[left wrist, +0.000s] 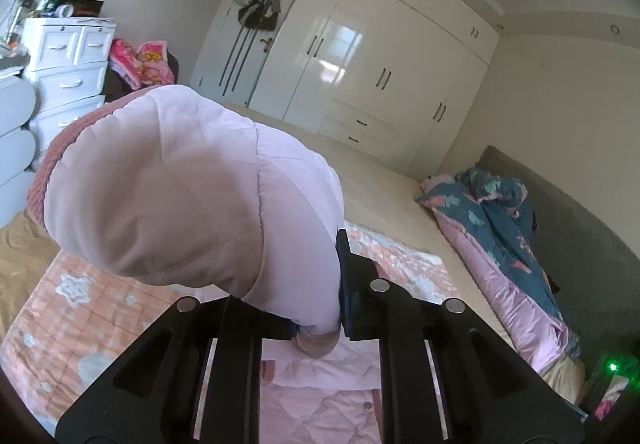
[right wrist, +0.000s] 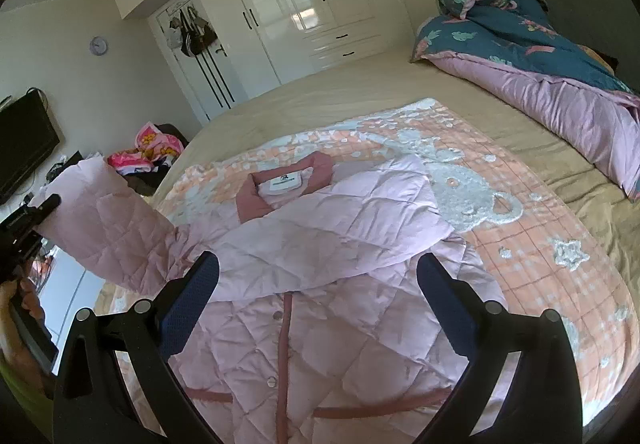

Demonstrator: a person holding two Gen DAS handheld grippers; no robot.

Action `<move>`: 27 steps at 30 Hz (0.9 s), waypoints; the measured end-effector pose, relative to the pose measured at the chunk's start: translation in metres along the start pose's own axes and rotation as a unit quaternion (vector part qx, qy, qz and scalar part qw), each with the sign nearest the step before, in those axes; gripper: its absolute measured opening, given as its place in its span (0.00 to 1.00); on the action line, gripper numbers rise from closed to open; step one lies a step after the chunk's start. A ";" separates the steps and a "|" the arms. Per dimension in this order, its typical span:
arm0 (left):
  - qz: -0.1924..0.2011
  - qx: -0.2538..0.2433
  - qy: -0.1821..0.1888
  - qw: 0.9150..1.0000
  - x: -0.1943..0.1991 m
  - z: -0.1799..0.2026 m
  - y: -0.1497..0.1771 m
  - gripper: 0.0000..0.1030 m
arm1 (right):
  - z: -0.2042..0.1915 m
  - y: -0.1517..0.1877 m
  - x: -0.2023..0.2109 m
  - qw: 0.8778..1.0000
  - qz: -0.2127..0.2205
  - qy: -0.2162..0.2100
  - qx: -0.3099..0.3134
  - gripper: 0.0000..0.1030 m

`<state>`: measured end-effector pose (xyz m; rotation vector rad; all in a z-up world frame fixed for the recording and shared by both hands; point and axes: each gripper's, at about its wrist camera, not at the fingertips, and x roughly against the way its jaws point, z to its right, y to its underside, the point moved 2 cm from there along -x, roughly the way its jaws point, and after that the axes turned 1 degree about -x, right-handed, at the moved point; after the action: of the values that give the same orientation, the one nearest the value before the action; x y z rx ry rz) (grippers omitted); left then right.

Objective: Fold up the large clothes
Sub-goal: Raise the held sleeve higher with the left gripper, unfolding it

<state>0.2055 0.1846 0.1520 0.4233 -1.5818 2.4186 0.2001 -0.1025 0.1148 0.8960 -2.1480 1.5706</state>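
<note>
A wardrobe (right wrist: 296, 4) filled the upper centre of the right view, a rumpled duvet (right wrist: 532, 56) the upper right. The pink jacket (right wrist: 320, 284) lay front-up on a patterned blanket (right wrist: 540, 244) at centre, one sleeve (right wrist: 332, 232) folded across its chest. The right gripper (right wrist: 318, 296) hovered wide open above it, holding nothing. At left, the left gripper (left wrist: 320, 328) was clamped on the raised other sleeve (left wrist: 180, 184), which blocked much of its view.

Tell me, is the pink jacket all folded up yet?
Not yet. One sleeve lies folded across the jacket, but the left gripper holds the other sleeve up in the air.
</note>
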 end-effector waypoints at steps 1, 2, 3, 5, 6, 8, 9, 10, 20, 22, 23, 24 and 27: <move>-0.003 -0.003 0.002 1.000 -0.002 0.003 0.001 0.07 | 0.002 0.000 -0.001 1.000 0.000 0.001 -0.002 0.96; -0.006 -0.007 0.004 1.000 -0.005 0.007 0.003 0.07 | 0.004 0.000 -0.001 1.000 0.000 0.002 -0.004 0.96; -0.009 -0.010 0.006 1.000 -0.007 0.010 0.004 0.07 | 0.006 0.001 -0.001 1.000 -0.001 0.002 -0.006 0.96; -0.016 -0.017 0.011 1.000 -0.013 0.018 0.008 0.07 | 0.009 0.002 -0.001 1.000 0.000 0.004 -0.010 0.96; -0.019 -0.021 0.013 1.000 -0.017 0.024 0.010 0.07 | 0.012 0.002 -0.001 1.000 0.000 0.004 -0.013 0.96; -0.027 -0.031 0.017 0.999 -0.025 0.033 0.015 0.07 | 0.016 0.002 -0.001 1.000 0.002 0.005 -0.018 0.96; -0.031 -0.036 0.018 0.999 -0.028 0.037 0.017 0.07 | 0.018 0.002 -0.001 1.000 0.001 0.005 -0.019 0.96; -0.036 -0.042 0.020 0.998 -0.033 0.042 0.020 0.07 | 0.021 0.002 -0.002 1.000 0.000 0.006 -0.022 0.96; -0.073 -0.088 0.034 0.993 -0.066 0.078 0.048 0.07 | 0.043 0.007 -0.010 0.999 -0.008 0.011 -0.042 0.96; -0.083 -0.100 0.036 0.991 -0.073 0.083 0.054 0.07 | 0.045 0.009 -0.013 0.999 -0.012 0.011 -0.043 0.96; -0.089 -0.105 0.037 0.990 -0.077 0.086 0.058 0.07 | 0.047 0.009 -0.015 0.999 -0.014 0.010 -0.044 0.96; -0.093 -0.108 0.038 0.989 -0.080 0.089 0.061 0.08 | 0.048 0.010 -0.016 0.999 -0.016 0.010 -0.046 0.96; -0.107 -0.123 0.042 0.986 -0.089 0.098 0.072 0.08 | 0.054 0.011 -0.020 0.998 -0.019 0.011 -0.053 0.96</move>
<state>0.2762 0.0641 0.0963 0.4143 -1.6775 2.0271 0.2131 -0.1452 0.0772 0.8751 -2.1636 1.4289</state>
